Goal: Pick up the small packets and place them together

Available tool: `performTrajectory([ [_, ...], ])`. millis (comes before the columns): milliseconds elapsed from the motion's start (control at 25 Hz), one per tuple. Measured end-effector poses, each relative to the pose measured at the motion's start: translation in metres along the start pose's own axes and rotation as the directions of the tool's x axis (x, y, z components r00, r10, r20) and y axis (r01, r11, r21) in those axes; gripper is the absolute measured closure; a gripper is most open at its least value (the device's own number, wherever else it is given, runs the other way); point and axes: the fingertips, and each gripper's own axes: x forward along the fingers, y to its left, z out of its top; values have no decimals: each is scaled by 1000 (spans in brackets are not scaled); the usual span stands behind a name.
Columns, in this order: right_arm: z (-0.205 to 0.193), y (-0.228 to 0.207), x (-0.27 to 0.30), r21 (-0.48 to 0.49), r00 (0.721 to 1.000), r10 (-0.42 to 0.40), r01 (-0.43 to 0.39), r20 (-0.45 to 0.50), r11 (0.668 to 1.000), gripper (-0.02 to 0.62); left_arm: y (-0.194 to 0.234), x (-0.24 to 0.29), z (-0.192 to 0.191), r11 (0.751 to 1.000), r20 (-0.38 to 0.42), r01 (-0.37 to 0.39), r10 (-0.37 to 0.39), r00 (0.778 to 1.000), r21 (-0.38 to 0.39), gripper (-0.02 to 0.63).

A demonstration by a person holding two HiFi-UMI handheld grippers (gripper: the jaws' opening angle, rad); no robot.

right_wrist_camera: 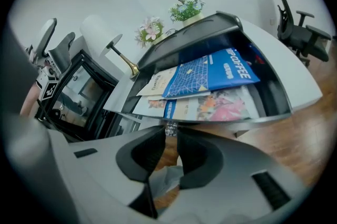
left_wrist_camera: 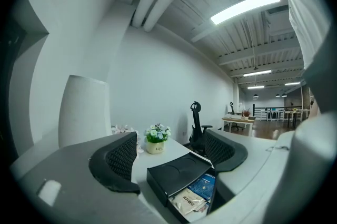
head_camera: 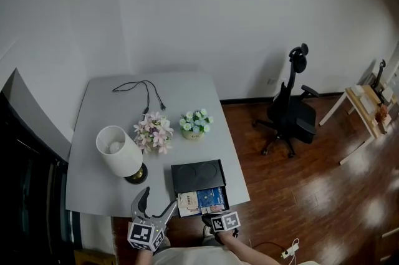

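Note:
A black drawer box [head_camera: 197,175] stands at the near edge of the grey table [head_camera: 100,189], its drawer pulled out toward me. Several small packets [head_camera: 202,200] lie flat in the drawer: a blue coffee packet [right_wrist_camera: 210,75], a beige one [right_wrist_camera: 158,83] and a pink patterned one [right_wrist_camera: 224,104]. My right gripper [right_wrist_camera: 169,129] is shut on the small silver knob on the drawer's front rim [right_wrist_camera: 221,120]; in the head view it sits [head_camera: 209,216] just below the drawer. To the drawer's left, my left gripper [left_wrist_camera: 168,157] is held open and level with nothing in it, the packets [left_wrist_camera: 197,194] showing beyond it.
A white table lamp [head_camera: 118,151] stands left of the box, with pink flowers [head_camera: 154,131] and a small potted bunch [head_camera: 196,123] behind it. A black cable [head_camera: 140,88] lies at the far side. A black office chair [head_camera: 293,111] stands on the wooden floor to the right.

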Motion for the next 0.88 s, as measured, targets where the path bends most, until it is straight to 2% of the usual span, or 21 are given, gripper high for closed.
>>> performTrajectory([
  [200,0,-1,1,-56,1000,-9,8,-11,998,529,-6,6,1,1000,-4,18,-18,1000,7,216],
  [240,-2,0,1,-90,1000,-9,8,-11,996,485,-7,6,1,1000,-4,18,-18,1000,7,216],
  [320,-5,3,0,-145,1000,9,-10,-5,989,463,-7,6,0,1000,-2,15,-15,1000,5,216],
  [360,-5,4,-4,-155,1000,25,-25,3,988,429,-7,7,1,1000,-1,13,-13,1000,4,216],
  [400,-4,6,-9,-159,999,42,-39,15,986,376,-6,7,1,1000,0,11,-11,1000,3,216],
  [440,-1,9,-18,-161,998,57,-52,31,986,362,-6,7,1,1000,1,8,-8,1000,3,216],
  [560,18,19,-53,-168,982,112,-86,152,982,364,-4,6,4,1000,9,-2,2,1000,2,216],
  [640,45,28,-82,-191,946,147,-94,288,977,364,-3,6,5,1000,14,-6,6,1000,3,216],
  [680,62,32,-98,-208,918,156,-83,365,975,365,-3,6,6,1000,17,-8,8,1000,2,216],
  [800,117,41,-150,-246,798,144,6,585,969,364,-5,6,8,1000,21,-8,8,1000,1,218],
  [880,149,49,-184,-260,712,137,65,688,964,364,-7,5,11,1000,25,-7,7,1000,2,216],
])
